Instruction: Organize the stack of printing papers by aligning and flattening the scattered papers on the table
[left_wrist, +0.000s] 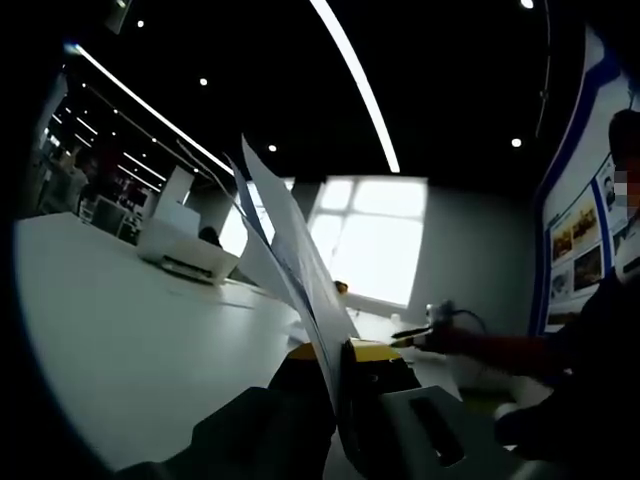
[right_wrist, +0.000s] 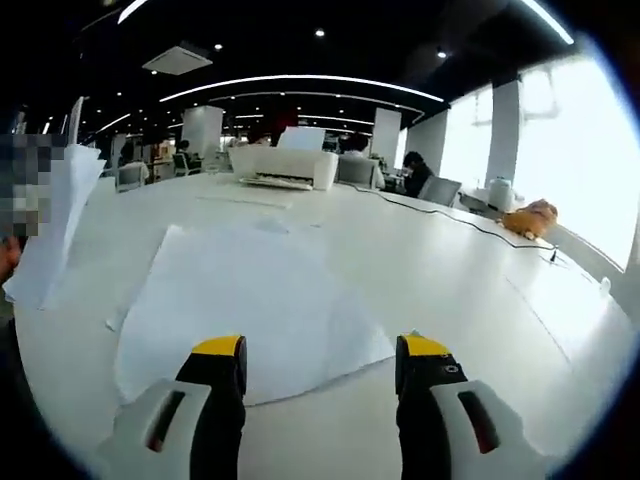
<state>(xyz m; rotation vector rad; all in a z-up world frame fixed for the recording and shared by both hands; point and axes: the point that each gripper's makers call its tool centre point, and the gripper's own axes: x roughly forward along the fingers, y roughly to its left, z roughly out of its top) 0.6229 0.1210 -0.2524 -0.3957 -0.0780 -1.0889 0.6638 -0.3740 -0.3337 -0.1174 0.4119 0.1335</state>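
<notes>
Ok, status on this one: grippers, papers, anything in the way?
Left gripper shut on held sheets, raised upright. Right gripper open over loose sheets flat on table. Printer far back, not in the way.

- A wide white tabletop (right_wrist: 420, 270) stretches far across the room.
- A white printer (right_wrist: 283, 165) sits at its far end.
- Bright windows (right_wrist: 585, 150) line the right wall.
- Long light strips (right_wrist: 300, 80) cross the dark ceiling.
- Posters (left_wrist: 580, 235) hang on a blue-edged wall.

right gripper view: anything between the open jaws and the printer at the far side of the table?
Yes: loose paper sheets lie flat on the table ahead of the right gripper, then bare tabletop up to the printer.
</notes>
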